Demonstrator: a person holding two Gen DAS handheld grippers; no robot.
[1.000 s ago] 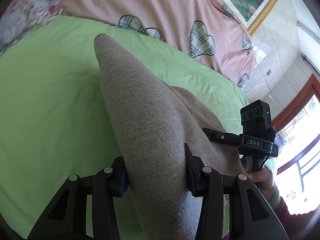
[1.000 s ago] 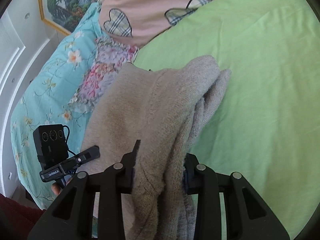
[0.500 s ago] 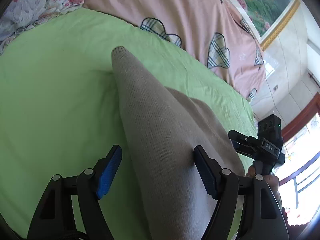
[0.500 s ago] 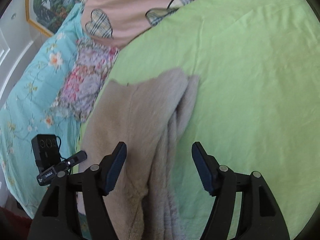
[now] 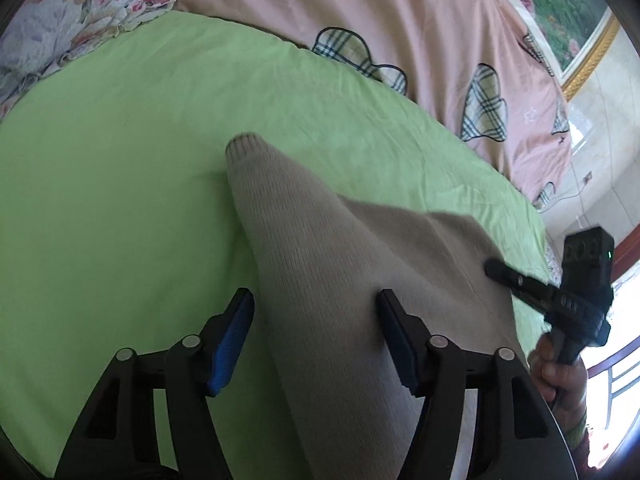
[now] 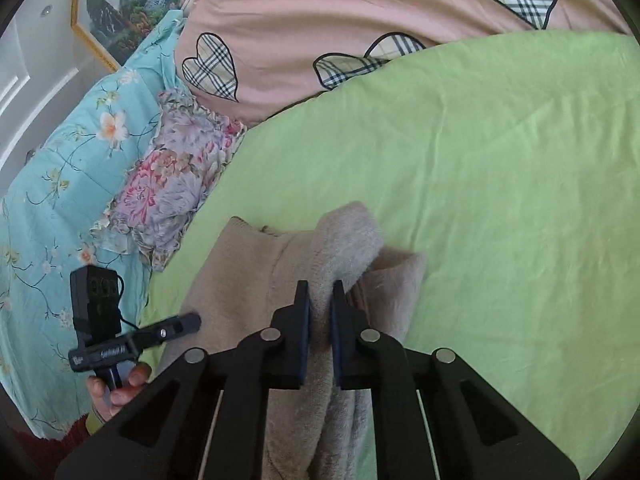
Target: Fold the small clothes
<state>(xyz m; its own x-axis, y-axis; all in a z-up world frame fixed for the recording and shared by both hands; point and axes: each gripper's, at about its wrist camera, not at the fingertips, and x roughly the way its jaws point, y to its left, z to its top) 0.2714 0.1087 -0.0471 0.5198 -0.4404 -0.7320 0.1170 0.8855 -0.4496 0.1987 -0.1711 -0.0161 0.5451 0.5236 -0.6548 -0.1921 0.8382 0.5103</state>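
The beige knitted garment [image 5: 320, 280] lay on the light green bedsheet [image 5: 120, 200], near the pink quilt with plaid hearts [image 5: 400, 12]. My right gripper [image 6: 321, 292] was clamped on a bunched fold of it. My left gripper [image 5: 316, 304] straddled the sleeve, jaws closing, pads not yet pressing. I judged the knit soft, light, limp and stretchy; doubled edges and the cuff offered the best hold.

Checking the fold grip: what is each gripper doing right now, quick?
Left gripper: closing around the beige sweater sleeve, pads not yet pressing it.
Right gripper: shut on a fold of the sweater.
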